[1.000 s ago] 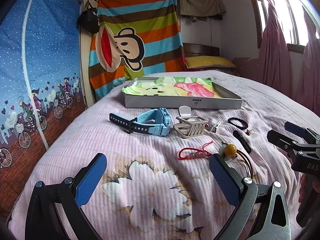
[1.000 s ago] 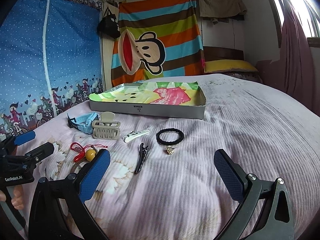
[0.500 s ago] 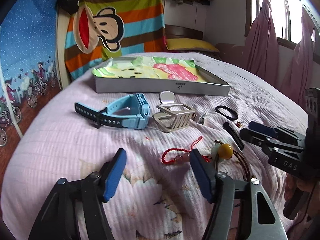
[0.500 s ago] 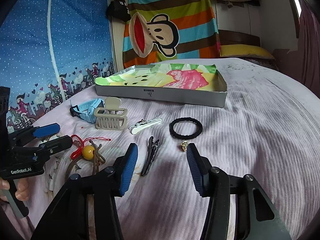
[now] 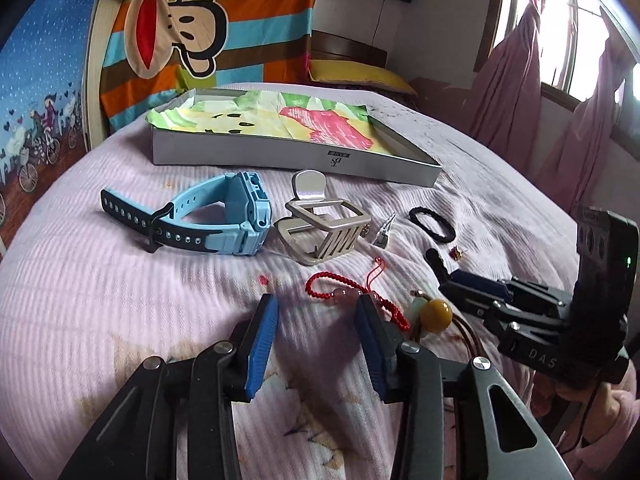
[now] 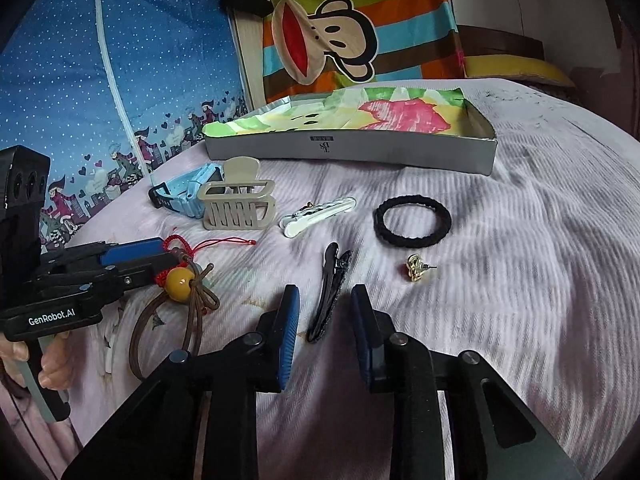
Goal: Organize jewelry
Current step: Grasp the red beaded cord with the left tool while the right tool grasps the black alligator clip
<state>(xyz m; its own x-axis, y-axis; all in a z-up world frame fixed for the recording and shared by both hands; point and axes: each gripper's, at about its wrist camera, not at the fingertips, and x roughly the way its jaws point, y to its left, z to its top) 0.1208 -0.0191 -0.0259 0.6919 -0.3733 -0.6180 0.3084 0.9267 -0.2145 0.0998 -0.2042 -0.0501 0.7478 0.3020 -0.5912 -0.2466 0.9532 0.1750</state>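
Note:
My left gripper (image 5: 316, 312) hovers low over the pink bedspread, its jaws closing. A red cord bracelet (image 5: 340, 288) lies at its fingertips, untouched by the pads. My right gripper (image 6: 326, 300) is also closing, with a black hair clip (image 6: 332, 292) lying between its blue pads (image 6: 290, 320), not pressed. A grey box (image 6: 360, 152) lined with colourful paper sits further back. Before it lie a blue watch (image 5: 224, 216), a beige claw clip (image 5: 324, 228), a white clip (image 6: 316, 216), a black hair tie (image 6: 412, 222) and a gold earring (image 6: 416, 268).
A yellow bead on a brown cord (image 6: 180, 280) lies between the two grippers. A striped monkey cloth (image 5: 192, 32) and a blue curtain (image 6: 100, 80) hang behind the bed. Pink curtains (image 5: 560, 120) cover a window at the right. A person's fingers (image 6: 52, 360) hold the left gripper's handle.
Both grippers have tipped down and moved in toward the items on the bed. Their jaws have narrowed from wide apart to a small gap.

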